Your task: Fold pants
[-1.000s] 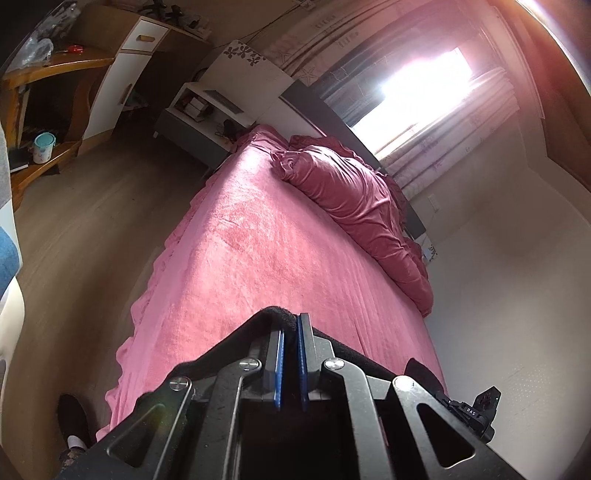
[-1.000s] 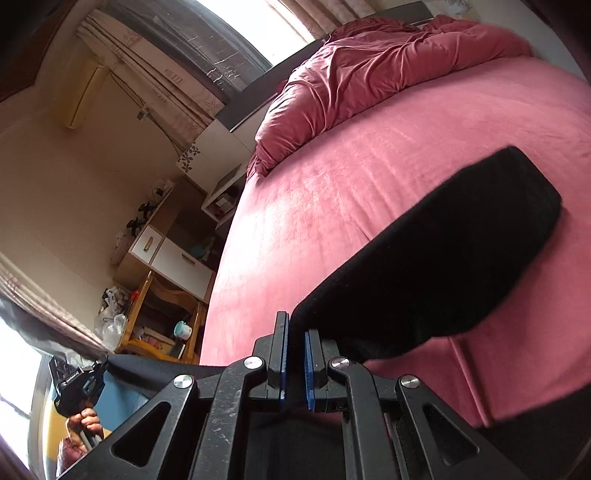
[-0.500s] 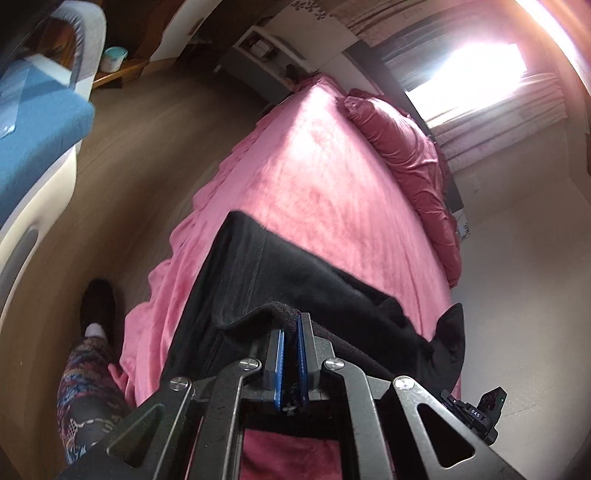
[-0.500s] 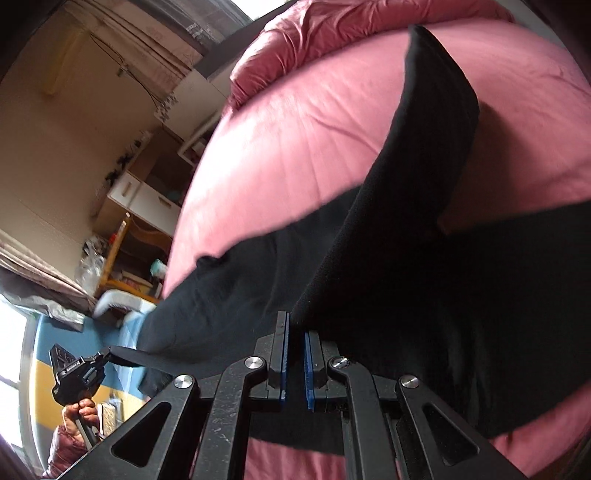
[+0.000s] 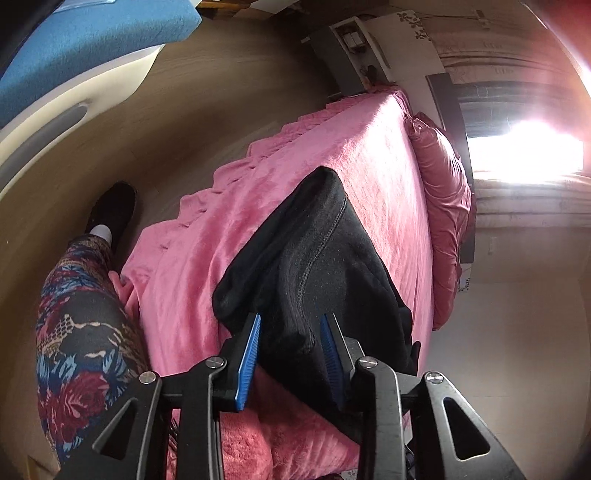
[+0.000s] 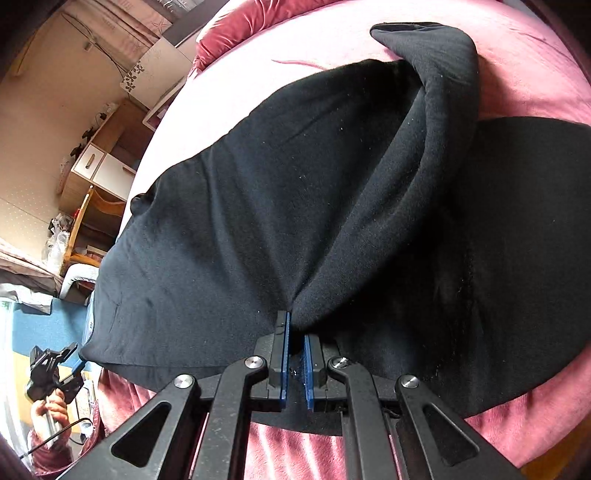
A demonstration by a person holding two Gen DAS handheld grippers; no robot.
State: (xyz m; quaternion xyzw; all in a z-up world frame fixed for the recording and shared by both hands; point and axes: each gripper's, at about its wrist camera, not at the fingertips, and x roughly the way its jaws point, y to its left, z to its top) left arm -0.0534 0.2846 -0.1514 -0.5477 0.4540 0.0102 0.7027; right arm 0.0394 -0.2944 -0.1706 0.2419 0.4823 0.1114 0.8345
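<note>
Black pants (image 6: 258,203) lie spread over the pink bed (image 6: 517,55), one end folded up into a curled flap at the far side. My right gripper (image 6: 295,325) is shut on a pinched fold of the pants near the bed's near edge. In the left wrist view the pants (image 5: 325,251) stretch away across the bed (image 5: 376,155). The left gripper (image 5: 291,321) has its jaws opening, with the bunched edge of the pants loose between the blue pads (image 5: 249,354). The left gripper (image 6: 74,363) also shows in the right wrist view, at the pants' far corner.
A person's leg in flowered leggings (image 5: 81,325) and a black shoe (image 5: 114,206) stand against the bed's side. A crumpled red duvet (image 5: 447,221) lies along the headboard end. A nightstand (image 5: 351,44), a wooden desk (image 6: 99,166) and a blue-topped piece of furniture (image 5: 92,33) ring the floor.
Both grippers came down and the pants went from hanging to lying spread on the bed. The left jaws, shut on the fabric before, now stand apart. The right stays shut.
</note>
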